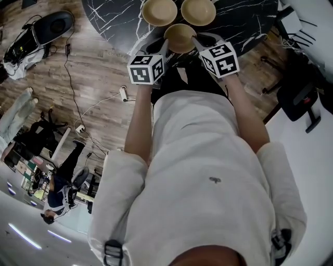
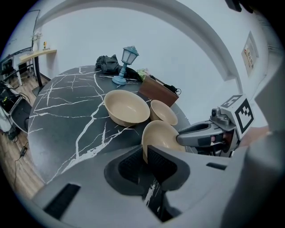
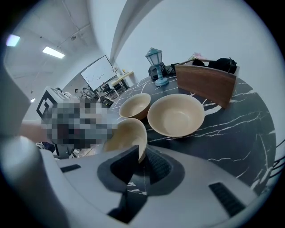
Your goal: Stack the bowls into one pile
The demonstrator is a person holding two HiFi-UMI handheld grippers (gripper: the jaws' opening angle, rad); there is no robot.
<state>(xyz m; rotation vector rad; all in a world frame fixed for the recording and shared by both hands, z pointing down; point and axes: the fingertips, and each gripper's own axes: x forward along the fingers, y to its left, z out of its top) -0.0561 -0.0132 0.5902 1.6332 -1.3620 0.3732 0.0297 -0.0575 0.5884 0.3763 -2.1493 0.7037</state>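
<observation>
Found the near bowl (image 1: 180, 37) at the near edge of the black, white-veined table (image 1: 119, 21), flanked by the left gripper (image 1: 165, 45) and the right gripper (image 1: 196, 41). Saw its rim run straight into both pairs of jaws, on opposite sides: the left side of the rim into the left gripper's, the right side into the right gripper's.

Showed as round from above in the head view, so had no long axis to speak of; faced mouth up there. Looked tipped in both gripper views, with the pale inside of the near bowl (image 2: 160, 136) turned toward each camera, though could not tell whether that was true tilt or the wide lens. Could not tell either whether its base touched the table.

In the left gripper view, found the left gripper (image 2: 146, 158) narrowed to a thin slot, ribbed pads pressed on either face of the rim. Same with the right gripper (image 3: 141, 160): closed down on the thin wall of the near bowl (image 3: 129, 136), one pad inside, one outside.

Beyond, saw the far-left bowl (image 1: 159, 11) and the far-right bowl (image 1: 198, 10) upright, side by side, just behind the gripped one. Farther back, noted a blue lantern (image 2: 127, 64) and a wooden box (image 3: 205, 82).
</observation>
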